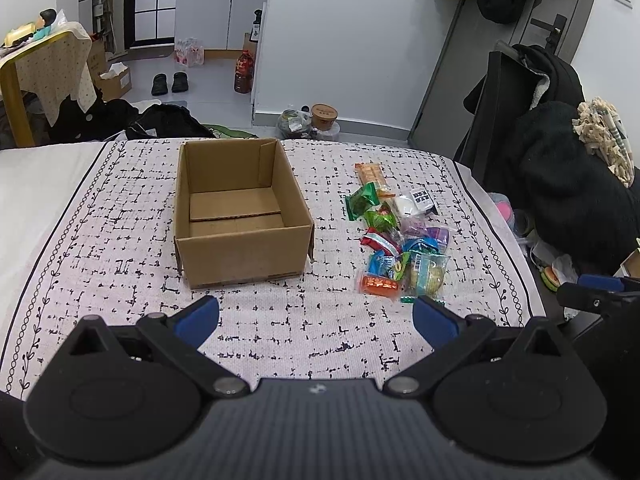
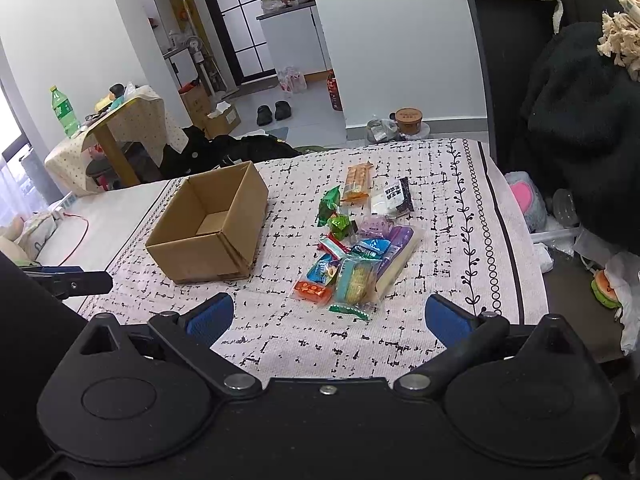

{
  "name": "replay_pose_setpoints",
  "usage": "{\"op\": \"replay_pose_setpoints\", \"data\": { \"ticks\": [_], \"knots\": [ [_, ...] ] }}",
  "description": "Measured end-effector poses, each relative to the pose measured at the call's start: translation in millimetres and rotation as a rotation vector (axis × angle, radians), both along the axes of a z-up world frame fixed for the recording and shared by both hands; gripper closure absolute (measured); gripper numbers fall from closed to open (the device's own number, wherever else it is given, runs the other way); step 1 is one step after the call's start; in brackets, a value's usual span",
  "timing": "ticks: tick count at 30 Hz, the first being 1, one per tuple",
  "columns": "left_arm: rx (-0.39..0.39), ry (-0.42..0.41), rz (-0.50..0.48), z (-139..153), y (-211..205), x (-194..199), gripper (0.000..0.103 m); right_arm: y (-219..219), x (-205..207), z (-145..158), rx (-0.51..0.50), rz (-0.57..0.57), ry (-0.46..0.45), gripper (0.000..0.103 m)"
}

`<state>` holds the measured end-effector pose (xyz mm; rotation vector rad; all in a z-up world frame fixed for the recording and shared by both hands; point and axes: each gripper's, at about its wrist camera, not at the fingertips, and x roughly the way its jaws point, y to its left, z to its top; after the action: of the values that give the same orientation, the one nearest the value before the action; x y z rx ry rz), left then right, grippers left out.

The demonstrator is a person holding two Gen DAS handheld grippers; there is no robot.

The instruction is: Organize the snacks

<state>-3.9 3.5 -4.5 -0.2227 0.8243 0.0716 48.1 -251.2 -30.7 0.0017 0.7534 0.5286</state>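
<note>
Nothing is being carried yet: the sorting looks to be at its very start, with the cardboard box sitting empty on the patterned tablecloth of the table and every snack lying outside it.

The left claw is hovering above the near edge of the cloth with its blue pads spread wide and nothing between them. The right claw is hanging likewise, wide and empty, just short of the snack pile.

The pile is lying to the right of the box, near it but not touching. It is stretching away from the cameras in a loose line, so its long axis is running from the near edge of the table toward the far edge. Nearest is an orange packet, lying crosswise with its long side running left to right. Beside it a clear pack of biscuits is lying with its length pointing away, slightly tilted. At the far end an orange cracker sleeve is lying with its long axis nearly straight away, and a black-and-white pouch is sitting to its right.

The box is standing open end up, its longer side running away from the left wrist camera.

The next move probably calls for the right claw to drop onto the nearest packet, closing across its short side, then to carry it left over the box wall. The overlapping wrappers could drag each other along.
</note>
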Motion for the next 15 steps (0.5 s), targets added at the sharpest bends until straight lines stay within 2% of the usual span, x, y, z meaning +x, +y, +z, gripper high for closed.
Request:
{"op": "replay_pose_setpoints", "data": {
  "ticks": [15],
  "knots": [
    [-0.009, -0.01, -0.006, 4.7, 0.3, -4.0, 0.0, -0.2, 0.0, 3.5, -0.002, -0.002, -0.016, 0.0]
  ]
}}
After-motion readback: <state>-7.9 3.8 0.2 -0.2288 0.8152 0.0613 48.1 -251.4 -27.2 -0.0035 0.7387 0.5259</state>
